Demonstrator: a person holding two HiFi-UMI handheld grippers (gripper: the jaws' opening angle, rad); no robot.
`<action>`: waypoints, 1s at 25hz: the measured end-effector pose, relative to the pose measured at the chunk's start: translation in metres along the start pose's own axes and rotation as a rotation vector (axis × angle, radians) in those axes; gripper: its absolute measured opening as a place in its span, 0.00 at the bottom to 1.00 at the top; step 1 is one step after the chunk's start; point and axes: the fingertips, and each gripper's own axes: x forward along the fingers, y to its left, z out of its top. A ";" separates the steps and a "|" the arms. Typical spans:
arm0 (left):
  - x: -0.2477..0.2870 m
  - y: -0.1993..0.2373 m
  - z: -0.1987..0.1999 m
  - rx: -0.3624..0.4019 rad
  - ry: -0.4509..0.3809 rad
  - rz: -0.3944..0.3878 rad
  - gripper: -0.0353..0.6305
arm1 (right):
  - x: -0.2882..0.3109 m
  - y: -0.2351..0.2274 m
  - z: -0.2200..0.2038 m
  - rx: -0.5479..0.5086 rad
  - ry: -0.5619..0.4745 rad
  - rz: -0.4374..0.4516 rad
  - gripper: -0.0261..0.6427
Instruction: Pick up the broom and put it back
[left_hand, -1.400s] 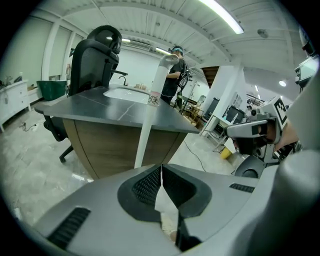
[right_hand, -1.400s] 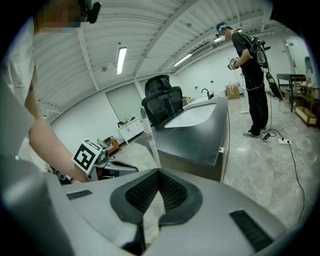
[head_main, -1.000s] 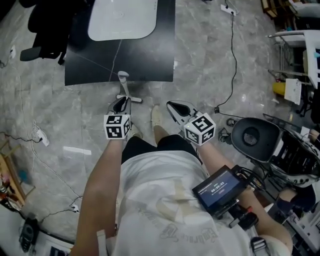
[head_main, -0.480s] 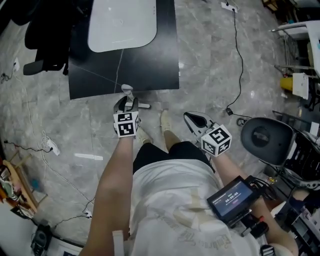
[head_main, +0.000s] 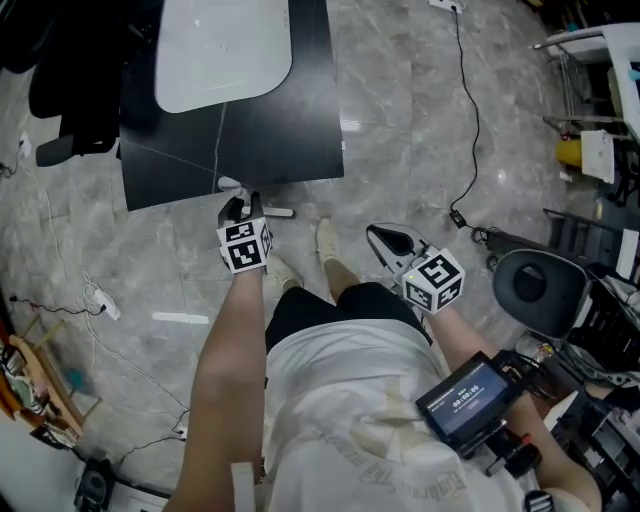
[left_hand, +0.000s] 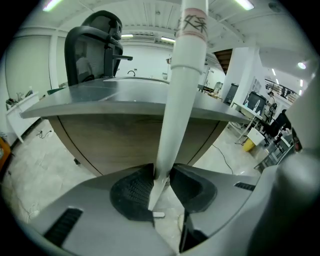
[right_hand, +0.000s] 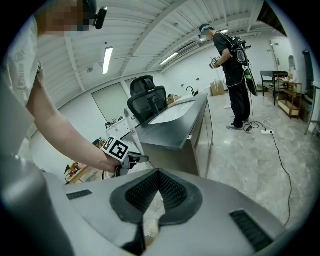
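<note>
Fingers (left_hand: 131, 192) of the left gripper (head_main: 243, 210) have just been closing. Both pads now meet the white handle of the broom (left_hand: 179, 90), which runs up between them. Against a second ago, this gripper has come forward and down to the handle. The broom stands upright or near it, just off the near edge of the black desk (head_main: 290, 120), at twelve o'clock from us. We judge the pick-up has reached the clamp: the grip seems made, the lift not begun. Right gripper (head_main: 384, 240) hangs at two o'clock, well apart from the broom, jaws together on nothing.

Count:
- One broom.
- Two grippers.
- One desk, with one white rounded panel (head_main: 225, 50) on it.
- Two office chairs: a black one (head_main: 75, 100) at ten o'clock, a grey-seated one (head_main: 530, 285) at three.
- One screen unit (head_main: 462, 398) on our chest.
- One other person (right_hand: 232, 65), standing, seen in the right gripper view only.

Where the broom belongs we cannot tell.
</note>
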 end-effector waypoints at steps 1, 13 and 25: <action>-0.001 -0.001 0.000 0.007 0.004 0.003 0.21 | -0.001 -0.001 0.000 -0.001 0.000 0.001 0.06; -0.035 -0.006 -0.024 0.047 0.019 0.033 0.19 | -0.007 0.006 0.003 -0.047 -0.002 0.040 0.06; -0.091 0.017 -0.049 -0.006 -0.041 0.062 0.19 | -0.001 0.032 0.008 -0.106 0.014 0.084 0.06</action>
